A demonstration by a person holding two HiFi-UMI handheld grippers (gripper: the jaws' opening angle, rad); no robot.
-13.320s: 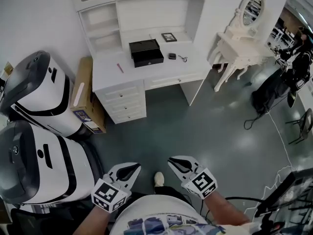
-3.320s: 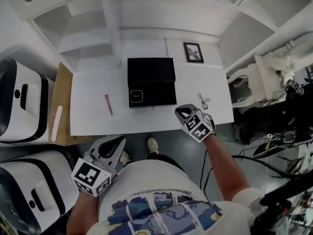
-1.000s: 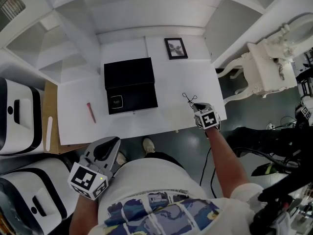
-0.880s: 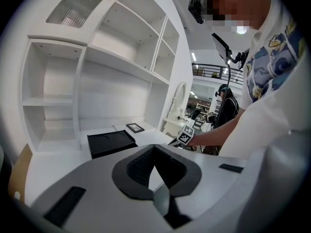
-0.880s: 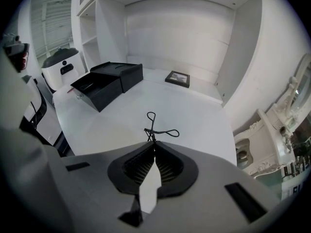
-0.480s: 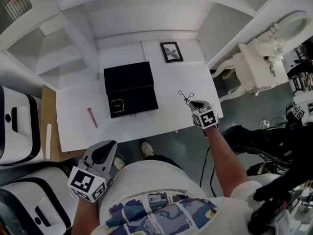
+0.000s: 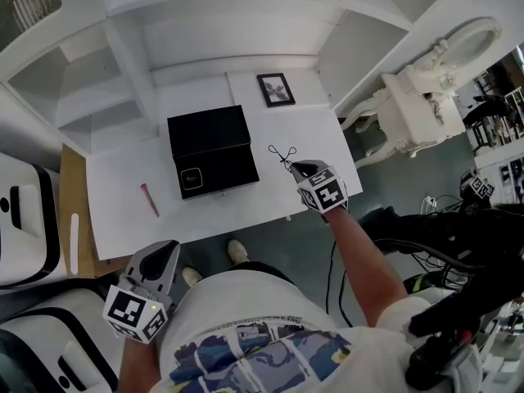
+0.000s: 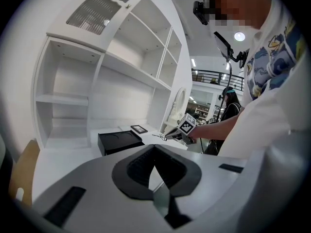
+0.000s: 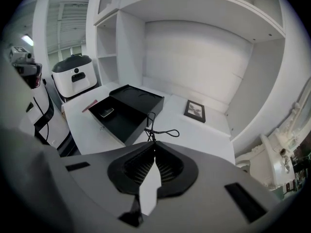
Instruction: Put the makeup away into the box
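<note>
Eyelash curler [image 9: 152,130] between right tongs [image 9: 153,142]

White desk [image 7: 123,215], open black box [image 7: 211,150], framed picture [image 7: 276,89], red stick [image 7: 148,199]

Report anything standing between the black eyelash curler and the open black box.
Nothing visible: only bare white desk between the black metal eyelash curler, pinched in the right tongs, and the open black box.

- A staged dressing-room corner inside a lab or studio hall.
- White desk [image 7: 123,199] with open shelves [image 7: 90,97] ahead of the right gripper [image 7: 294,167]; a white dressing table [image 7: 409,113] stands to its right.
- Bulky white-and-black machines [image 7: 24,211] left of the left gripper [image 7: 168,249]; cables [image 7: 426,248] trail over grey floor [image 7: 372,182] right of the right gripper.
</note>
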